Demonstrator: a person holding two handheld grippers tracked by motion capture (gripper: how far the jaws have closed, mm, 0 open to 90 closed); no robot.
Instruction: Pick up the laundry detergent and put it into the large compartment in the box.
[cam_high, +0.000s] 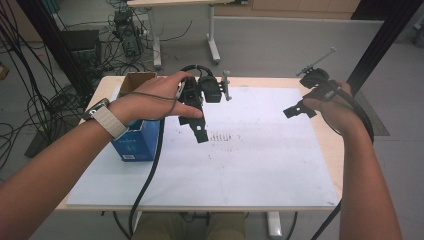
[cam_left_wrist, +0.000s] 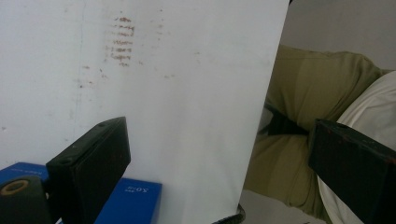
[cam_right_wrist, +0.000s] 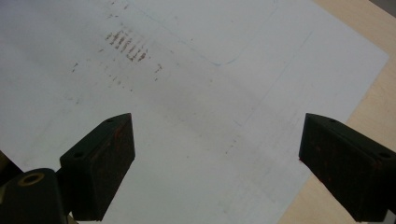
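The open-topped blue cardboard box (cam_high: 136, 141) stood at the white surface's (cam_high: 250, 165) nine o'clock edge, just beside the left gripper (cam_high: 197, 122); both it and the right gripper (cam_high: 299, 110) were wide open, empty.

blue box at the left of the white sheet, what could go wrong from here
The left tongs hang open right beside the blue box; a sideways swing could knock it over. The cable trailing past the box might also drag it. The right tongs are open and far off, so they pose little risk.
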